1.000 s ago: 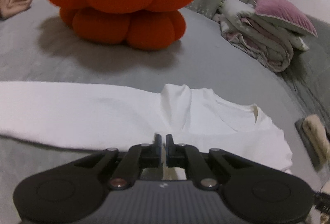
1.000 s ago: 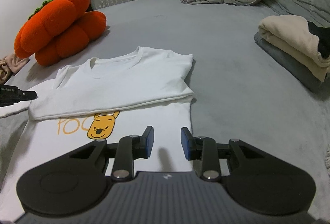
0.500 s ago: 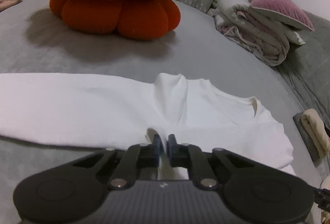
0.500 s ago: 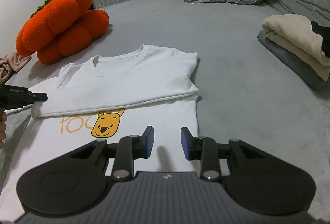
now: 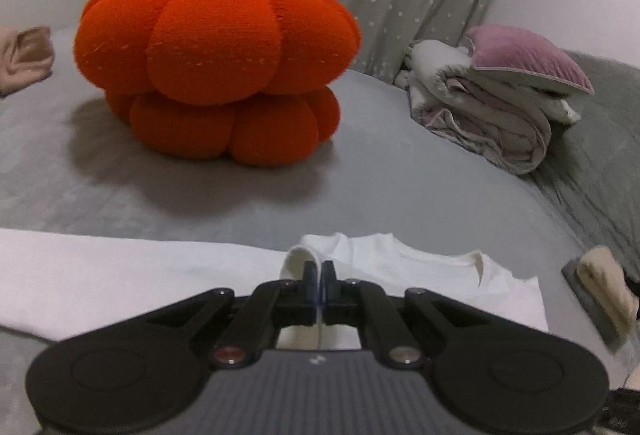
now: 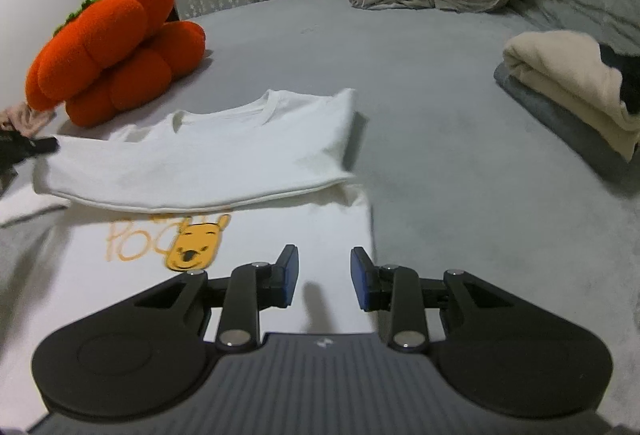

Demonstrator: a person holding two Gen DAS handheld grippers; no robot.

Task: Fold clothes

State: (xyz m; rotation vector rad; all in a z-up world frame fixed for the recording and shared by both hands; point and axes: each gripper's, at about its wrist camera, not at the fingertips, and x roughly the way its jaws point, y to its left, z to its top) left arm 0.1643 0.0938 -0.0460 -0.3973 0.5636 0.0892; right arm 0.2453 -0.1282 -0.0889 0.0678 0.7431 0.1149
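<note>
Item: white T-shirt [image 6: 208, 155], printed with a yellow bear face, lying on the grey bed cover [image 6: 440, 139], top part already folded down over the print, one long sleeve stretched flat out to the left. Left gripper [image 5: 319, 277]: jaws pressed together on a raised pinch of the shirt's fabric near the shoulder, a white loop of cloth standing up just past the fingertips. Right gripper [image 6: 324, 275]: jaws well apart, holding nothing, hovering over the lower plain part of the shirt near its right edge. Surroundings: orange pumpkin cushion [image 5: 216, 63] behind the shirt, folded quilt with pink pillow [image 5: 492, 107] at the far right, stack of folded garments [image 6: 568, 91] well apart from the shirt. Risks, as judged: the pinch is small and thin, so the cloth may slip out if pulled fast; lifting from one point with nothing pinning the rest may drag the upper fold askew and undo the neat edge; the long sleeve may trail or twist instead of laying over flat. Change from half a second ago: the left gripper has risen and tipped upward, the pumpkin's green top now showing, the pinched fabric carried up with it; the right gripper has come slightly closer over the shirt, jaws unchanged.
</note>
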